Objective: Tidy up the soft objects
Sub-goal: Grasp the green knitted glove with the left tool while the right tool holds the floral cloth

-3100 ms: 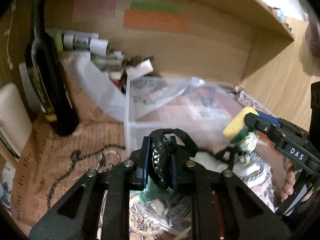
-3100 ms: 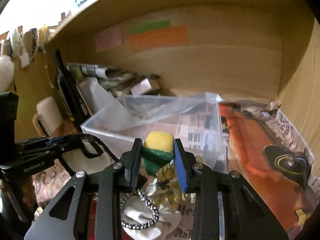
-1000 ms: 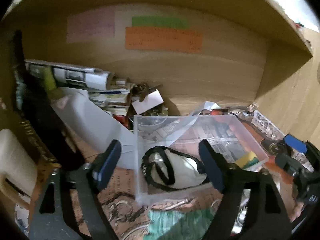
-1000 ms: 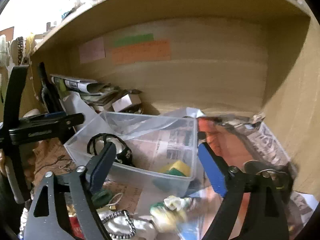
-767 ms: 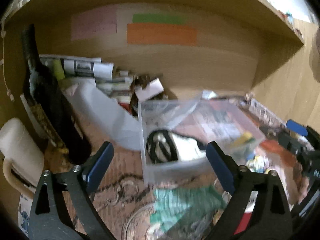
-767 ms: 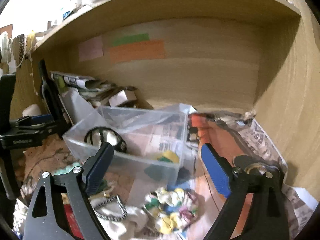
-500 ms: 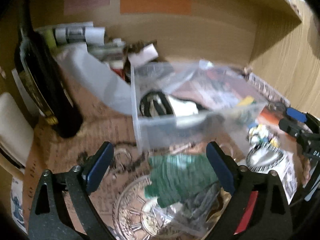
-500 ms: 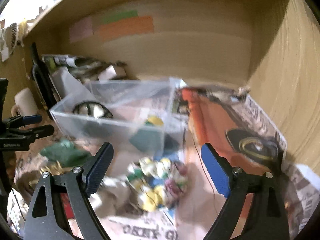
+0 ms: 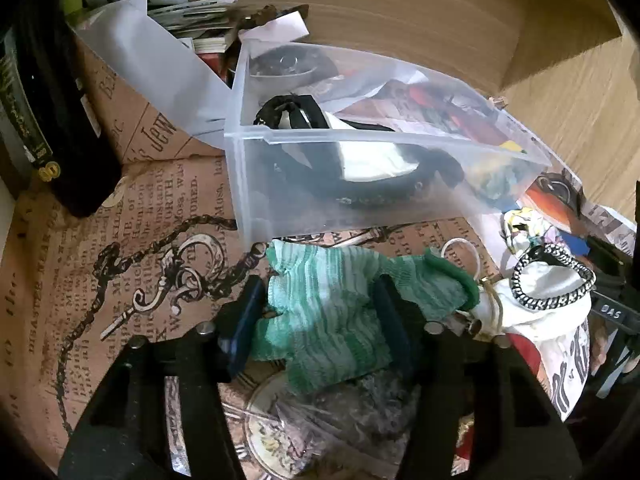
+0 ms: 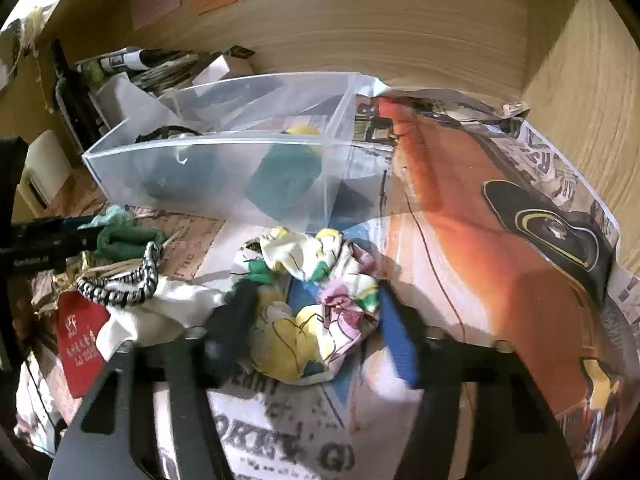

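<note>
My left gripper (image 9: pixel 320 312) is open, its fingers either side of a green striped sock (image 9: pixel 328 320) on the newspaper; I cannot tell if the pads touch it. My right gripper (image 10: pixel 312 328) is open around a colourful floral scrunchie (image 10: pixel 316 300). A clear plastic bin (image 9: pixel 248 184) behind them holds a white pouch with black straps (image 9: pixel 360 156) and a yellow-green sponge (image 10: pixel 298 168). A white drawstring bag with a black-and-white cord (image 9: pixel 548 300) lies between the grippers; it also shows in the right wrist view (image 10: pixel 128 284).
A dark wine bottle (image 9: pixel 44 100) stands at the left. Rolled papers and clutter (image 9: pixel 188 12) fill the back left of the wooden shelf. A red tag (image 10: pixel 80 344) lies by the white bag. Printed newspaper (image 10: pixel 500 220) covers the shelf floor.
Both grippers released their items into the bin, drew back and dropped low. The left now straddles the green sock, the right the scrunchie, and both jaws have narrowed.
</note>
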`<state>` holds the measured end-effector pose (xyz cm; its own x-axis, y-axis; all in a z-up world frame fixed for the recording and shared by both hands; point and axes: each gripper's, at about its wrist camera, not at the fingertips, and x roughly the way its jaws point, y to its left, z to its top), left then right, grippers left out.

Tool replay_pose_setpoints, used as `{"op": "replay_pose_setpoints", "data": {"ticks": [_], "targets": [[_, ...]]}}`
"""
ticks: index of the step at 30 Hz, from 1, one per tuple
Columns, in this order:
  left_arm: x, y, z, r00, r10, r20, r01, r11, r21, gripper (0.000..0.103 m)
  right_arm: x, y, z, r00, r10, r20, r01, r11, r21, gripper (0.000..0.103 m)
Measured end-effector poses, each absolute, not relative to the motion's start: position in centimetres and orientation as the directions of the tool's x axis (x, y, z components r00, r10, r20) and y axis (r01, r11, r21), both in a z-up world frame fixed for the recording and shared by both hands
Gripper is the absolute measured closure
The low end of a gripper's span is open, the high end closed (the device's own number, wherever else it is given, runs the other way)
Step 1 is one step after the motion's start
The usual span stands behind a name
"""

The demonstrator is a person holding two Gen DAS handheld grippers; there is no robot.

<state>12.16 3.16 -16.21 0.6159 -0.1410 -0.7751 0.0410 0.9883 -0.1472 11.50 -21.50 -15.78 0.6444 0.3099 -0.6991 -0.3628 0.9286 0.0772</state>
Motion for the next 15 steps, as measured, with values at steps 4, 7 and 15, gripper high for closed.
{"op": "replay_pose_setpoints", "data": {"ticks": [4,7,15], "targets": [[11.6,3.2,-16.1,0.629,-0.129,-0.767,0.029,0.989,-0.142,0.062,11.0,-21.3,-15.8,0.648,0.313,-0.694,-0.373,0.925,0.069,0.08],[10.9,3.2,-15.5,0.653,-0.109,-0.749,0.027,0.992,-0.12,0.066,10.7,-21.4,-15.5,0.661,0.316,-0.681,-0.372,0.926,0.069,0.088],[8.8,3.0,-12.1,0.735,-0.092,-0.672,0.043,0.995,-0.089,0.069,9.6,-21.6,-12.8,0.725,0.325,-0.608,-0.362,0.93,0.066,0.09]]}}
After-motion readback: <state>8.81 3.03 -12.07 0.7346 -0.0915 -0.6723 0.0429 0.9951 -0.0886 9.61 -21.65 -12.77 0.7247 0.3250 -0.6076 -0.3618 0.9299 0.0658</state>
